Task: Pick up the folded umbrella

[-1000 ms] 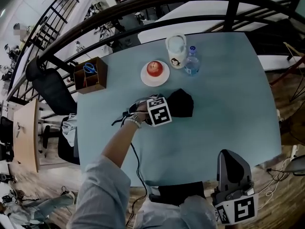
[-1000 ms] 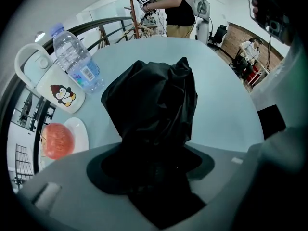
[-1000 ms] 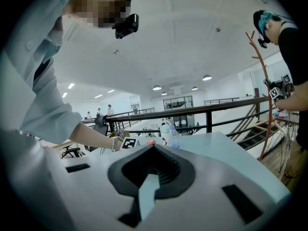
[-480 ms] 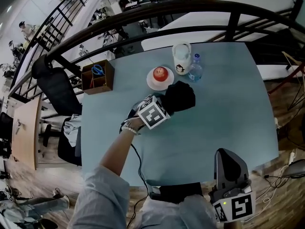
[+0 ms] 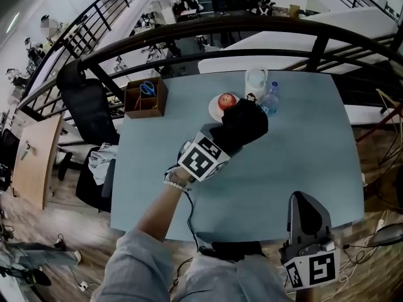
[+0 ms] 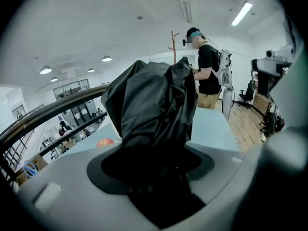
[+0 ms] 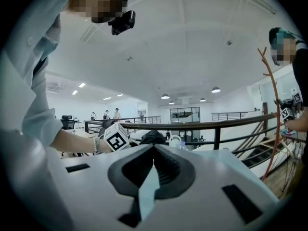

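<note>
My left gripper [image 5: 221,142] is shut on the black folded umbrella [image 5: 244,124] and holds it up above the blue-grey table [image 5: 302,143]. In the left gripper view the umbrella [image 6: 151,114] rises out of the jaws and fills the middle of the picture. My right gripper [image 5: 307,222] hangs near the table's front edge at the lower right; its jaws meet with nothing between them [image 7: 153,150]. From the right gripper view I see the umbrella [image 7: 153,137] and the left gripper's marker cube [image 7: 115,138] far off.
A red apple [image 5: 227,99] on a white plate, a white jug [image 5: 255,82] and a water bottle [image 5: 270,99] stand at the table's far side, partly behind the umbrella. A brown box [image 5: 145,97] sits at the far left corner. A dark railing [image 5: 189,36] runs beyond.
My left gripper has lifted the umbrella off the table and carried it up and toward the far right. The right gripper has stayed put.
</note>
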Tool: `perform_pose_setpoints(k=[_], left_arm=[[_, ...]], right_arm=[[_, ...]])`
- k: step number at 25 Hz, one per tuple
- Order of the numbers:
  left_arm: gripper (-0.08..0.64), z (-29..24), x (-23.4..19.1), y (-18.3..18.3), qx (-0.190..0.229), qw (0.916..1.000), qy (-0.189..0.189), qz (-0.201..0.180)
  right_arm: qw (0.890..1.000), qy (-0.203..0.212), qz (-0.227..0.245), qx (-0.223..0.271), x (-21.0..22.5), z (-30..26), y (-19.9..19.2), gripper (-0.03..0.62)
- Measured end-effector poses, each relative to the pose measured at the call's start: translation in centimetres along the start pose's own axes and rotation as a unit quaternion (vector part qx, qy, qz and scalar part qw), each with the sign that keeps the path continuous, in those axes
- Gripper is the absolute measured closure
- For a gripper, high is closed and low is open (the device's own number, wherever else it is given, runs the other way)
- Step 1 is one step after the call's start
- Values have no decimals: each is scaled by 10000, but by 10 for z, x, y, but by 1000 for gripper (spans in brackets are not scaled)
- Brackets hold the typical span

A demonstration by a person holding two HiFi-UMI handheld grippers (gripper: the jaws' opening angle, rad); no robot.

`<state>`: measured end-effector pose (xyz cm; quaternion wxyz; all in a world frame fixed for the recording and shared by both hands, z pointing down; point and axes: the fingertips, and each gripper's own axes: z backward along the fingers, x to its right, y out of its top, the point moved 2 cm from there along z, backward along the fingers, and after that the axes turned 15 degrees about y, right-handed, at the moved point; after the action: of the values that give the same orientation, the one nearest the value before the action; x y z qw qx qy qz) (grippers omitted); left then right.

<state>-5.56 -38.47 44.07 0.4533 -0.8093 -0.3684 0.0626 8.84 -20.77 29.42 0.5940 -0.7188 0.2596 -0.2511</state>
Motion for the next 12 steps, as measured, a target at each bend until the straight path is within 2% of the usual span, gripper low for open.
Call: perform_pose_setpoints(k=[3, 7, 12], left_arm=[[279, 25, -3, 10, 373, 9984, 184, 372], [279, 65, -7, 27, 940, 9914, 320, 849], [279, 118, -10, 48, 1546, 9810, 552, 1034]], right_arm=[[9999, 12, 111, 56, -4, -2, 4, 592], [9997, -19, 221, 95, -12, -2, 8, 592], [9994, -84, 312, 142, -24, 0, 12, 592]])
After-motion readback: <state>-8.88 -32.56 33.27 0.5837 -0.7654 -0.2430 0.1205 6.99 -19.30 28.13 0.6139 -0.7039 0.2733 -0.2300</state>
